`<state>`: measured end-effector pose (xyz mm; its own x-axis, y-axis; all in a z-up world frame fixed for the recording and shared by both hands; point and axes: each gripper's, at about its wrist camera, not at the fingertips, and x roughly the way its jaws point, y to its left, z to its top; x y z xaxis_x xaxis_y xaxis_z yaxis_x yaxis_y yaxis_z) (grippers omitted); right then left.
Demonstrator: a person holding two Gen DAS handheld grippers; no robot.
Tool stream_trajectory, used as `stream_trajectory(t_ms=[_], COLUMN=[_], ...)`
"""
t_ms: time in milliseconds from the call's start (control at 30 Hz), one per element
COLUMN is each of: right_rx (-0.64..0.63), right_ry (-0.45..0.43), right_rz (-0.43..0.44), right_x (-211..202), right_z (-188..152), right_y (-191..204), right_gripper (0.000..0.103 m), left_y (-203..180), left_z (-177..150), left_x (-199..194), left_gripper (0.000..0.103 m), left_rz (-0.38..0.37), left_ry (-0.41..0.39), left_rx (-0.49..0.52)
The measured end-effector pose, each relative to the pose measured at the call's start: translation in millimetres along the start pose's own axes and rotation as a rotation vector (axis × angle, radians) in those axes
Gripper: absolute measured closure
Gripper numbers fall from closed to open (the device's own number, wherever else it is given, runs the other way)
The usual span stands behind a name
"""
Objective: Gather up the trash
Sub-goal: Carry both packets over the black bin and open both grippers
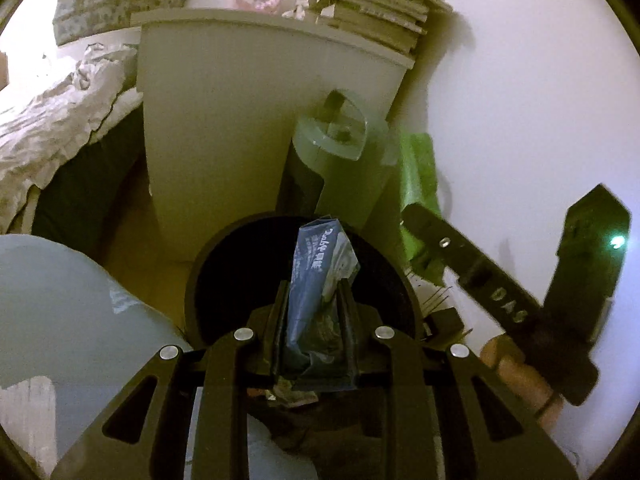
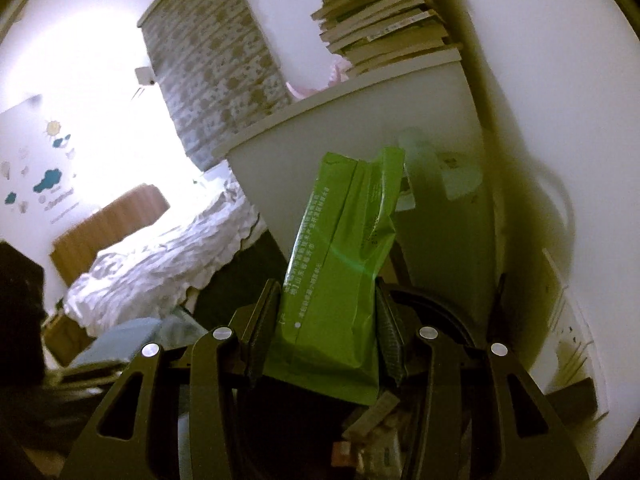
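Note:
In the left wrist view, my left gripper is shut on a crumpled blue packet, which stands upright between the pads above the round black bin. To the right, one of the right gripper's fingers crosses in front of a green packet. In the right wrist view, my right gripper is shut on that tall green packet. It is held over the same bin's rim. Paper scraps and wrappers lie inside the bin.
A white cabinet stands right behind the bin with a stack of books on top. A grey-green cylinder leans beside it. A bed with rumpled white bedding is on the left, a pale blue object nearby. A hand grips the right tool.

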<state>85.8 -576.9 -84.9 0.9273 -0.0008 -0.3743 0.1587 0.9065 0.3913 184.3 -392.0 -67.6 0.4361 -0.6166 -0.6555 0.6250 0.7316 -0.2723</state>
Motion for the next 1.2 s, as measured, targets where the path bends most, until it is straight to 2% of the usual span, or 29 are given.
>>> stream_trajectory(t_ms=[533,600,633,667,700,733,1000,1200], right_rx=[0.013,0.016,0.019,0.021,0.025,0.035,0.068,0.050], right_ry=[-0.001,-0.002,-0.005,-0.008,-0.014,-0.024,-0.022,0.009], right_rz=[0.001,-0.002,-0.007,-0.011,-0.015,-0.022,-0.041,-0.020], right_x=[-1,0,0,0,-1,-2,0,5], right_z=[-2,-2,-3,-3,-3,-4,-5,-10], right_y=[0,-1,-1,-2,-2,-3,-9,-2], right_gripper=[0.055,0.052,0.050,0.047,0.039,0.031,0.030,0.030], left_y=[-1,-1,-2,-2,-2,-2,-5,1], left_z=[0,0,0,0,0,1,0,-30], left_x=[21,20,21,19,14,10,-35,-107], left_gripper=[0.079,0.075,0.061,0.039,0.032,0.029,0.029,0.029], left_rz=[0.004,0.009,0.022,0.034,0.037,0.034,0.009,0.033], left_ry=[0.018,0.022,0.027,0.017,-0.009,-0.028,-0.061,-0.068], left_rx=[-0.008,0.001,0.007,0.008,0.005,0.004,0.007,0.022])
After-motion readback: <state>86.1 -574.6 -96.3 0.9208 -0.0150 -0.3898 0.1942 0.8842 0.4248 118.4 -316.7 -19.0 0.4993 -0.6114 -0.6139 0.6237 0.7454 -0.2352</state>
